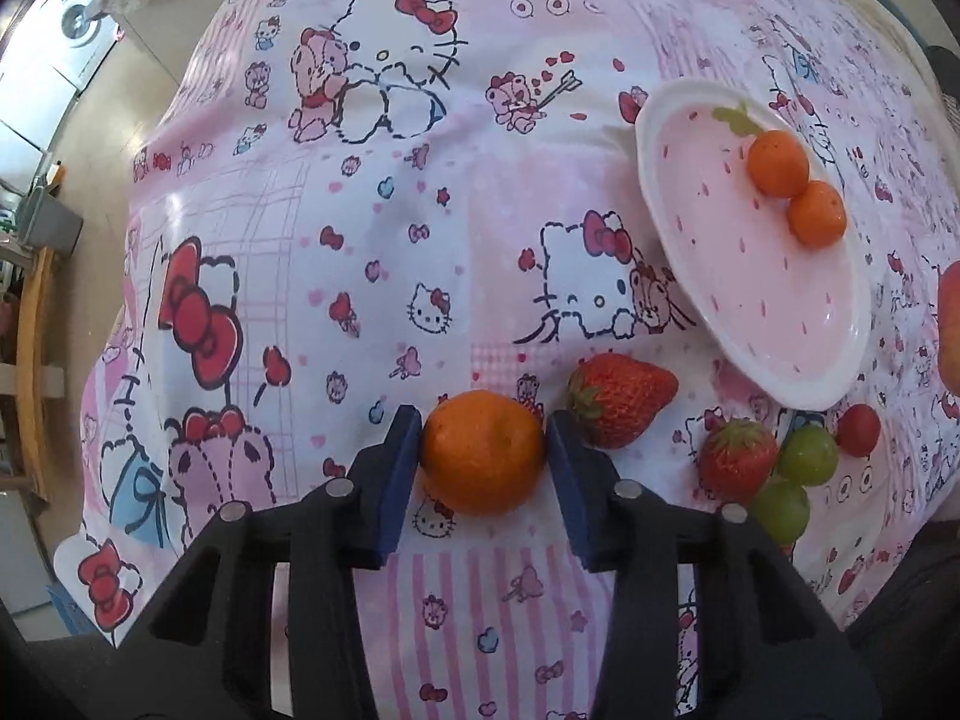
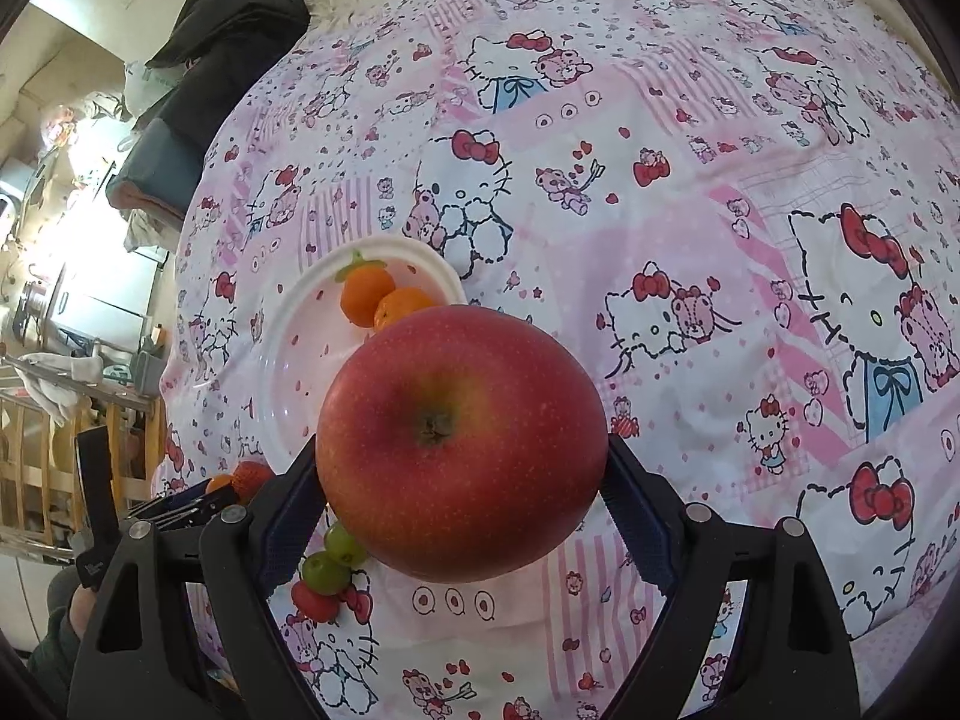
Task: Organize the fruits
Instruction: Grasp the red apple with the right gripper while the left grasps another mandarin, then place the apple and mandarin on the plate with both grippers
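A tangerine (image 1: 483, 453) lies on the pink cartoon-print tablecloth (image 1: 384, 276), and my left gripper (image 1: 483, 427), pointing straight down, is shut on it with a blue pad against each side. My right gripper (image 2: 462, 468) is shut on a big red apple (image 2: 462, 438), held in the air above the cloth. Behind the apple stands a pink strawberry-pattern plate (image 2: 294, 360), also seen in the left wrist view (image 1: 708, 276), with two small tangerines (image 1: 778, 164) on it. Two strawberries (image 1: 621, 399), two green grapes (image 1: 808, 455) and a cherry tomato (image 1: 858, 430) lie to the right of the left gripper.
The table's left edge drops to a tiled floor with a washing machine (image 1: 78, 24). A dark jacket (image 2: 228, 42) hangs on a chair at the table's far left. A wooden rack (image 2: 36, 456) stands beside the table. The left gripper (image 2: 180, 504) shows low left in the right wrist view.
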### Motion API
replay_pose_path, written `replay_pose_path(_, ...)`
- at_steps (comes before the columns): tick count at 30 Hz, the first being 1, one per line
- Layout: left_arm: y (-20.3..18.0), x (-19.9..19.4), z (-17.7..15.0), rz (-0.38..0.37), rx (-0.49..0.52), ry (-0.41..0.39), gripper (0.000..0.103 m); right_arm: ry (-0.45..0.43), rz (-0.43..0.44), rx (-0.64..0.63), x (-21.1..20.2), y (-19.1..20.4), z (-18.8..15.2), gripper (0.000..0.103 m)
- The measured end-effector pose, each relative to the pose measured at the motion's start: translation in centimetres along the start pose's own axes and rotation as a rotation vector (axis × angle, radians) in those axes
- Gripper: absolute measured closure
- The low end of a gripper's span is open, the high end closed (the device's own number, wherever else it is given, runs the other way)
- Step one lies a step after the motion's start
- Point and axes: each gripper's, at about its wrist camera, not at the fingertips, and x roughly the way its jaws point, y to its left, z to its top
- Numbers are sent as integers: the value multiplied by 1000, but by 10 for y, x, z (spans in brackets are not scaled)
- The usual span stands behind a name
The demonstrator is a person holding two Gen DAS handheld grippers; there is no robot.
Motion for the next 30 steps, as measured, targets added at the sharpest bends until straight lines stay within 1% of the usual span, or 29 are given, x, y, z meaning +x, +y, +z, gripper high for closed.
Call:
replay_pose_path(4, 2, -4, -2, -3, -3, -11, 66, -5, 6, 1, -3, -2, -1, 15)
replay_pose_path(9, 4, -22, -4, 2, 5, -77, 66, -13, 5, 7, -7, -4, -2, 15)
replay_pose_path(14, 19, -43, 2, -42, -30, -161, 66, -36, 1, 19, -13, -6, -2, 15)
replay_pose_path(17, 23, -61, 8, -90, -52, -211, 66, -111, 32, 23, -31, -3, -1, 15)
replay_pose_path(19, 20, -80, 2, -126, -31, -261, 66, -172, 45, -8, -46, 4, 0, 15)
replay_pose_path(20, 15, -85, 0, -133, -16, -273, 66, -195, 61, -12, -52, 7, 1, 15)
replay_pose_path(22, 4, -98, 0, -155, 21, -306, 66, -220, 99, -14, -59, 14, 4, 15)
replay_pose_path(24, -3, -105, 2, -174, 45, -325, 66, -223, 115, -20, -60, 20, 7, 15)
replay_pose_path(27, -14, -115, 7, -192, 88, -346, 66, -196, 121, -7, -57, 36, 14, 15)
replay_pose_path(30, -21, -115, 17, -201, 103, -338, 66, -189, 132, -29, -53, 50, 19, 14)
